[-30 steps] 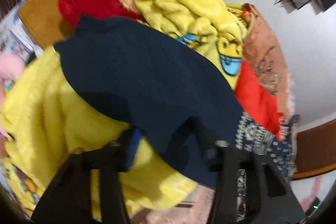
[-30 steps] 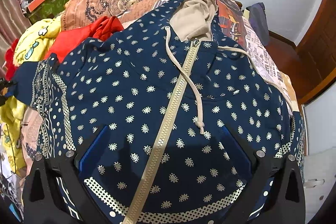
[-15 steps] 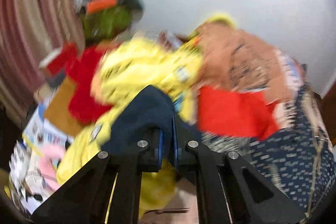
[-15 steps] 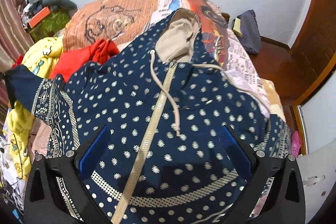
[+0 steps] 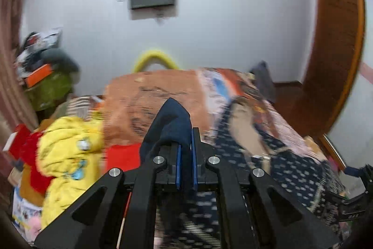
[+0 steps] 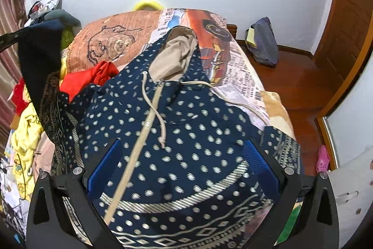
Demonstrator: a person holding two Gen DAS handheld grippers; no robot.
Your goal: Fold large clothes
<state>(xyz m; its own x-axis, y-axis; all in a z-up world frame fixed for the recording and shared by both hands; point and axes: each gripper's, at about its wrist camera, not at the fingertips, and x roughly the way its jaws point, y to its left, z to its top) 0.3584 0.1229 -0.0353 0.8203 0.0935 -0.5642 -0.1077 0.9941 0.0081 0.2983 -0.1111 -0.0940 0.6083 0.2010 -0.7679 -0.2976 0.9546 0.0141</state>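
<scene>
Spread across the bed (image 6: 240,83), over its printed orange and newsprint cover, a large navy hoodie (image 6: 186,132) with pale dots, front up, beige-lined hood (image 6: 177,57) toward the far wall, cream zipper (image 6: 139,139) running down toward the camera, drawstring (image 6: 160,123) trailing across the chest. Patterned hem band nearest the lens, directly under the right gripper (image 6: 181,167). Right gripper hovering above that lower front, blue pads wide apart, nothing pinched between them; fabric seen through the gap only.

At the hoodie's left side, one sleeve (image 6: 44,71) lifted clear of the bed and hanging as a dark drape from the left gripper (image 6: 7,39) at the frame's upper left edge. Same sleeve seen close in the left wrist view: plain navy cuff (image 5: 172,123) poking up past the fingertips, left gripper (image 5: 185,165) pressed together on it, cloth squeezed between the blue pads. Rest of the hoodie (image 5: 291,167) lying low and to the right of that gripper, heavily blurred, so its outline probably unreliable there.

Beside the bed's left edge, a heap of yellow fleece (image 5: 67,155) and a red garment (image 6: 91,78), touching the hoodie's shoulder.
</scene>
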